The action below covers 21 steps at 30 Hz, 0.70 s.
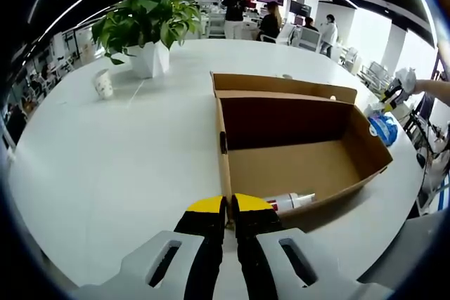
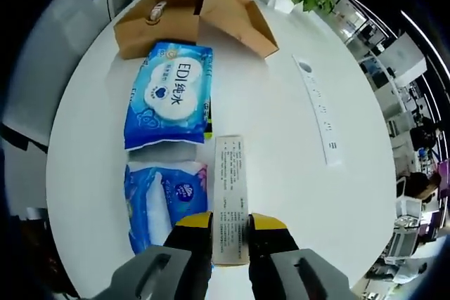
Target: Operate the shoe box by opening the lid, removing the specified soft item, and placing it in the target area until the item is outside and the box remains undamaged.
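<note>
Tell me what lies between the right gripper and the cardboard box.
In the right gripper view, two blue wipe packs: nearer pack, farther pack, between right gripper and cardboard box.

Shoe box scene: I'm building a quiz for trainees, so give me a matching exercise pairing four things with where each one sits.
Things:
1. white tube
2. blue wipes pack
3. paper cup
4. narrow carton

Places:
a. between the jaws of the right gripper
b. inside the shoe box
c. on the table near the potted plant
d. on the table outside the box, beside a second blue pack

Pairs: 1-b, 2-d, 3-c, 4-a
</note>
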Each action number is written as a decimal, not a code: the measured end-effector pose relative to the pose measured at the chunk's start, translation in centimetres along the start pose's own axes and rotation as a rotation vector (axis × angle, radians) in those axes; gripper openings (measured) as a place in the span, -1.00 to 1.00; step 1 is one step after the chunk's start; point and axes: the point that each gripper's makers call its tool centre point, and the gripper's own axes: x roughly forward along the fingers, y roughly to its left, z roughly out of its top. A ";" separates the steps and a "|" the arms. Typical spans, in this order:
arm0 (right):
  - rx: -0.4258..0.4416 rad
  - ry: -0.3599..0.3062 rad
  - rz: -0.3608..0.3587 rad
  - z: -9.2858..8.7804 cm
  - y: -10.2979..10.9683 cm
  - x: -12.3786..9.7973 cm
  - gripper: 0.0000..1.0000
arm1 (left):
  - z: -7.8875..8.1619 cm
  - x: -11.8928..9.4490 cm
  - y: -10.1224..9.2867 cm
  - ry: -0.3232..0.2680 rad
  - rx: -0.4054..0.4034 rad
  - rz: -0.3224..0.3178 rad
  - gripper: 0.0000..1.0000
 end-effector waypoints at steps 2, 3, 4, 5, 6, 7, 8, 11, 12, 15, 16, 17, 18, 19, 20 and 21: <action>-0.011 0.011 0.003 -0.2 0.2 0.1 -0.70 | 0.0 0.0 0.0 -0.001 0.000 0.000 -0.96; -0.020 0.019 0.005 -0.4 0.3 0.2 -0.70 | 0.0 0.0 0.0 -0.001 0.000 0.000 -0.96; -0.028 0.026 0.007 -0.6 0.3 0.3 -0.70 | 0.0 0.0 0.0 -0.001 0.000 0.000 -0.96; -0.034 0.034 0.008 -0.8 0.4 0.4 -0.70 | 0.0 0.0 0.0 -0.001 0.000 0.000 -0.96; -0.042 0.041 0.008 -1.1 0.3 0.6 -0.70 | 0.0 0.0 0.0 -0.001 -0.001 0.001 -0.96; -0.042 0.043 0.007 -1.2 0.3 0.7 -0.70 | 0.0 0.0 0.0 -0.001 0.000 0.001 -0.96; -0.038 0.045 0.007 -1.2 0.2 0.6 -0.70 | 0.0 0.0 0.0 -0.001 0.000 0.001 -0.96; -0.046 0.053 0.006 -1.4 0.3 0.8 -0.70 | 0.0 0.0 0.0 -0.001 -0.001 0.001 -0.96; -0.055 0.059 0.005 -1.5 0.3 0.9 -0.69 | 0.0 0.0 0.0 -0.001 -0.001 0.001 -0.96; -0.068 0.073 0.005 -1.8 0.3 1.1 -0.69 | 0.0 0.1 0.0 0.000 0.000 0.002 -0.96; -0.069 0.075 0.006 -1.8 0.3 1.1 -0.69 | 0.0 0.1 0.0 0.000 -0.001 0.002 -0.96; -0.066 0.075 0.007 -1.9 0.3 1.3 -0.69 | 0.0 0.1 0.0 -0.001 -0.001 0.002 -0.96; -0.063 0.074 0.010 -2.0 0.3 1.4 -0.69 | 0.0 0.0 0.0 -0.001 -0.001 0.002 -0.96; -0.064 0.075 0.013 -2.0 0.4 1.4 -0.69 | 0.0 0.1 0.0 -0.002 -0.001 0.002 -0.96; -0.066 0.077 0.014 -2.0 0.5 1.4 -0.69 | 0.0 0.1 0.0 -0.002 0.000 0.002 -0.96; -0.068 0.080 0.015 -1.9 0.6 1.4 -0.69 | 0.0 0.1 0.1 -0.001 0.000 0.002 -0.96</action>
